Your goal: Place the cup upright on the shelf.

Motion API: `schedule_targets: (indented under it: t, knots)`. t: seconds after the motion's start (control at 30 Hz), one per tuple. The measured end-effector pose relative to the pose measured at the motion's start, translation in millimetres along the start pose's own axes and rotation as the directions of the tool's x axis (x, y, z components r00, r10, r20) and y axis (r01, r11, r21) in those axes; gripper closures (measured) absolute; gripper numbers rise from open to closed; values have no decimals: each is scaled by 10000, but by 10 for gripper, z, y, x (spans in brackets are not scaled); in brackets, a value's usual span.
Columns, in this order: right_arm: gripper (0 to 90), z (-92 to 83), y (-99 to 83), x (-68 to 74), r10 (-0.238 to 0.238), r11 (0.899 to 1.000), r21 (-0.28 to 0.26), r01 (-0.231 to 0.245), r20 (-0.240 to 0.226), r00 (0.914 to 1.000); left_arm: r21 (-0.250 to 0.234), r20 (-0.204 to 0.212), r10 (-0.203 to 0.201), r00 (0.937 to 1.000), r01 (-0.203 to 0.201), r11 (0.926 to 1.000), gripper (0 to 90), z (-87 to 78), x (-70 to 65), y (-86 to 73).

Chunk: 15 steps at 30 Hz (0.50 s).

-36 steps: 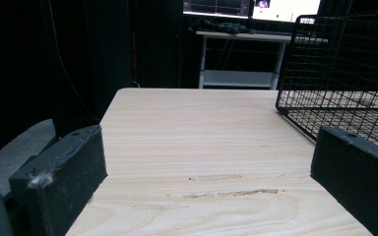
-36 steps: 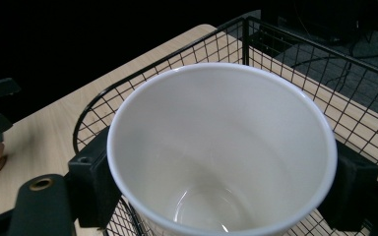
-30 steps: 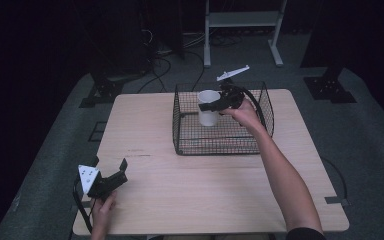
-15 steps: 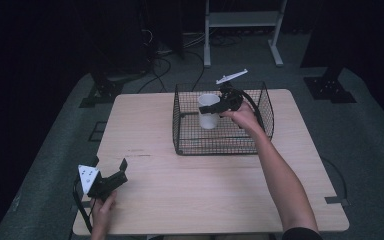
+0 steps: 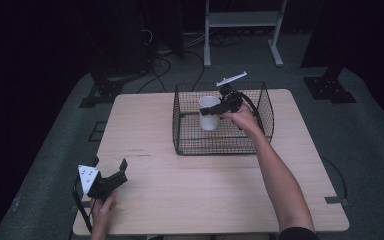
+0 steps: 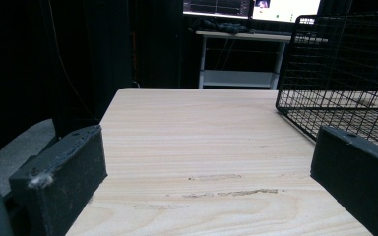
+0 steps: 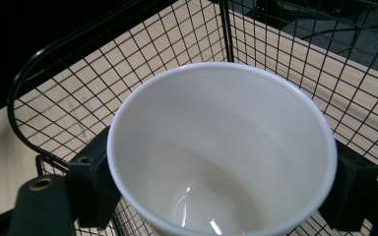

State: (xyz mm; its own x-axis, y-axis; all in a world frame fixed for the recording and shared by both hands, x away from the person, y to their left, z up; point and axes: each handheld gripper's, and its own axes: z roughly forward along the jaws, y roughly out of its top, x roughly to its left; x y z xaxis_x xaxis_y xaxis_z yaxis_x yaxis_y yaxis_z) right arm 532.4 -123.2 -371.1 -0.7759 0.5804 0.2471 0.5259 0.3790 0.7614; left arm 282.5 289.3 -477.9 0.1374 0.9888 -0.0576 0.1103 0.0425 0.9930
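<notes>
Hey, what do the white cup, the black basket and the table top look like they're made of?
Cup: glossy white, probably glazed ceramic, though hard plastic is possible; small highlights glint at its bottom.
Basket: thin black wire welded in a grid, likely coated metal.
Table top: pale wood or wood-look laminate, matte, with visible grain lines and a few scuffs.

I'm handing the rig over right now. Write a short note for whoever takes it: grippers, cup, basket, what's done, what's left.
Right gripper: shut on the white cup, jaws on opposite sides of it, cup upright and empty.
Left gripper: open, nothing between the jaws, resting at the near left corner of the wooden table.
Cup: inside the black wire basket, toward its far side; whether it touches the basket floor cannot be told.
Done: cup gripped and brought within the basket walls.
Left: probably set it on the basket floor, release, withdraw the right gripper.
</notes>
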Motion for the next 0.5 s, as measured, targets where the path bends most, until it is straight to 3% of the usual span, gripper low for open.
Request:
schedule_targets:
  t: [0.5]
  knots:
    - [184, 88, -101, -120, 246, 9981, 560, -261, 274, 9993, -1, 1, -3, 10000, 3, 10000, 0, 0, 0, 0]
